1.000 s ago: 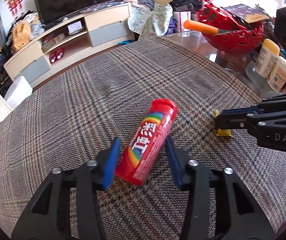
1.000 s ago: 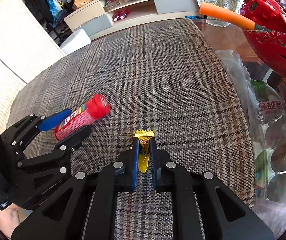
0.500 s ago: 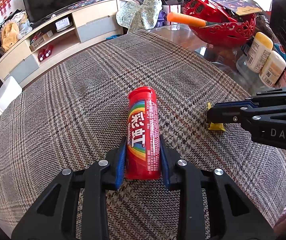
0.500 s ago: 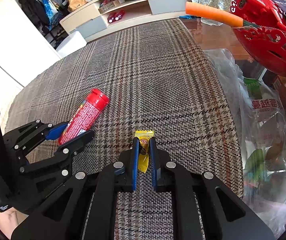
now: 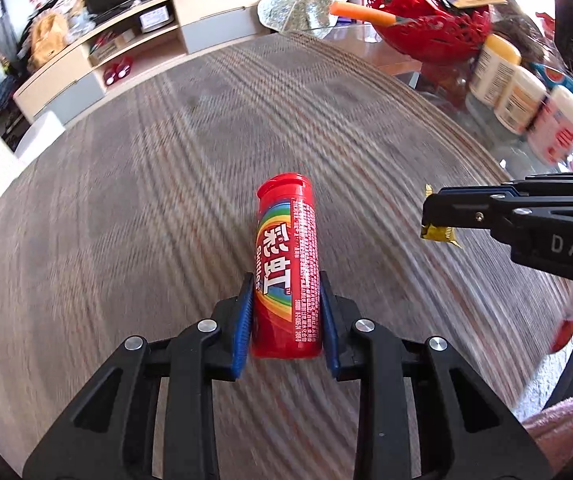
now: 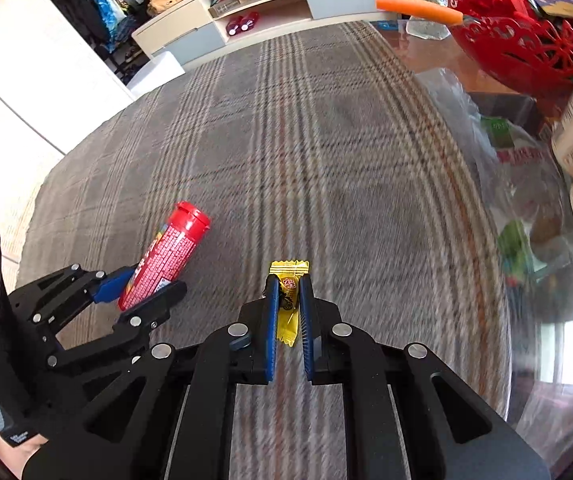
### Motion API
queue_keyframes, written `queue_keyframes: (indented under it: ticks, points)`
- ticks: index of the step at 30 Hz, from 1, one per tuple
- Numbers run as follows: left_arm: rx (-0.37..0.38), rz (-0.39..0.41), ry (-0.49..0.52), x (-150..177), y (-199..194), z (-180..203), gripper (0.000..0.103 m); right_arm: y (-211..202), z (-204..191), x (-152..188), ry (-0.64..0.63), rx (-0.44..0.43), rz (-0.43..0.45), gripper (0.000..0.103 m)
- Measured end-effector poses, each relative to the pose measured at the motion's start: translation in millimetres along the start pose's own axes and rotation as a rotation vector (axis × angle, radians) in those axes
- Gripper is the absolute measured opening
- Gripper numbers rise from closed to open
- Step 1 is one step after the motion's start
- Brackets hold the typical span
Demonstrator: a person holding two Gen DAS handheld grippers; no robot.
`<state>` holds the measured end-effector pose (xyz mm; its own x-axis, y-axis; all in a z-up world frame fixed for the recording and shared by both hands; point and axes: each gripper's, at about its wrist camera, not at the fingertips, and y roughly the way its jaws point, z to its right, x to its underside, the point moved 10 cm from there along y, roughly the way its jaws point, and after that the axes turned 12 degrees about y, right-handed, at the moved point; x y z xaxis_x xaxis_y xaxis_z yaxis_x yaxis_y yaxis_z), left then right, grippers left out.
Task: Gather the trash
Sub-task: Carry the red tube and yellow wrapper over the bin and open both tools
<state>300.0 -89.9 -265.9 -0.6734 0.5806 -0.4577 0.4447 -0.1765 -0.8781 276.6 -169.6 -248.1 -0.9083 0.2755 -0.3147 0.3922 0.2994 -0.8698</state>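
Now the left gripper (image 5: 286, 312) pinches a red candy tube (image 5: 287, 268) low in the centre of the left wrist view, its blue pads (image 5: 243, 324) pressed against the tube's two sides near the base. The tube points away from the camera, cap at the far end, with a rainbow label and white characters facing up. Motion blur smears the plaid tablecloth (image 5: 146, 200) beneath it, so whether the tube touches the cloth cannot be told there. In the right wrist view the same tube (image 6: 166, 260) sits at the left of the frame, tilted with its cap up and to the right, clamped in the left gripper (image 6: 142, 288).

The right gripper (image 6: 287, 312) holds a yellow candy wrapper (image 6: 287, 300) at the lower centre of its own view; the blue pads (image 6: 271, 320) squeeze the wrapper's middle, and its crimped ends stick out above and below them. From the left wrist view this gripper (image 5: 430, 220) enters from the right edge, with the wrapper (image 5: 438, 234) hanging under its tip.

A red openwork basket (image 5: 430, 20) stands in the upper right, an orange stick (image 5: 362, 14) jutting from it. White jars (image 5: 518, 92) line the right side, and a low TV cabinet (image 5: 134, 40) runs across the upper left.
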Motion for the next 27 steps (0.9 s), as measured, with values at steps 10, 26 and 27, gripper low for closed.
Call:
queue_keyframes:
  ticks: [10,26,27]
  points:
    - [0.011,0.021,-0.075,94,-97,59,0.028,-62,-13,102,-0.012,-0.039,-0.019,0.011]
    - [0.052,0.060,-0.262,207,-137,126,0.028,-87,8,236,-0.126,-0.013,-0.036,0.011]
    - [0.054,0.056,-0.272,212,-132,129,0.028,-81,12,241,-0.130,-0.012,-0.037,0.011]
